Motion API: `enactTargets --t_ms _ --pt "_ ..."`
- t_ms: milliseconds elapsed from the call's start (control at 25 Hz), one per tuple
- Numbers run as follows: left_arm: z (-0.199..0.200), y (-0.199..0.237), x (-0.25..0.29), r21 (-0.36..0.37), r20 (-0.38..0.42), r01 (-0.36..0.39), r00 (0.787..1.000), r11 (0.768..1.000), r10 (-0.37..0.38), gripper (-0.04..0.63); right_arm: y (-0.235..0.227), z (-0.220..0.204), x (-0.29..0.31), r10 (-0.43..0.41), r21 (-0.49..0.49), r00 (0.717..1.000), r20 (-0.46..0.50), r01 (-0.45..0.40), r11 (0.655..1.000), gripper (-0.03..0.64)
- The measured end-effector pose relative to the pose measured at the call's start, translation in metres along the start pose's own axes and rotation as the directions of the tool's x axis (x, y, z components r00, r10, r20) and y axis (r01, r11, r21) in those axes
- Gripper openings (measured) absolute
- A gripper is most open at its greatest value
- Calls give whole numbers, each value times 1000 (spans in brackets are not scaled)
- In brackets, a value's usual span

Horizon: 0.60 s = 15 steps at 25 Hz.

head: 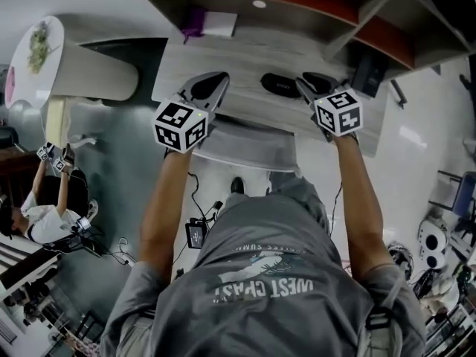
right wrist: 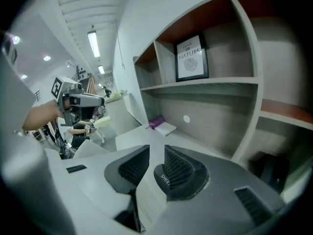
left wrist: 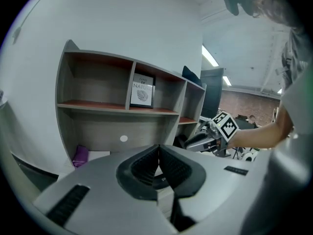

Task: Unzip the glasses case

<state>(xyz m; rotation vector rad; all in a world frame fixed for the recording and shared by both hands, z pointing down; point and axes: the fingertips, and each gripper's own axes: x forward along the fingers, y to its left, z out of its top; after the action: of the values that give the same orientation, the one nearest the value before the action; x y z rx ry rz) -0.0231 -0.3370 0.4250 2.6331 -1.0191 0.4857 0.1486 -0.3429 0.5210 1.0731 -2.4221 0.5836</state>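
A black oval glasses case lies on the pale wooden desk, between my two grippers. A second dark oval thing sits just right of it, partly behind my right gripper. My left gripper hovers left of the case, jaws shut with nothing in them. In the left gripper view the case peeks out below the closed fingertips. In the right gripper view the right gripper shows a narrow gap, and the lettered case lies beyond it, untouched.
A shelf unit stands at the desk's back, with a framed print in it. A purple item and a white booklet lie at the back left. A black box sits at the right. Another person sits far left.
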Motion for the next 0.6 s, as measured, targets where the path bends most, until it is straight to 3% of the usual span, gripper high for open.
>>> enactTargets --t_ms 320,600 --pt "-18 17 12 -43 -73 -17 997 999 14 0 -14 -38 55 68 -65 987 -147 -78 995 193" --pt "-28 38 13 -74 -105 -36 994 997 28 0 -17 -72 103 90 -202 947 -310 -158 967 307"
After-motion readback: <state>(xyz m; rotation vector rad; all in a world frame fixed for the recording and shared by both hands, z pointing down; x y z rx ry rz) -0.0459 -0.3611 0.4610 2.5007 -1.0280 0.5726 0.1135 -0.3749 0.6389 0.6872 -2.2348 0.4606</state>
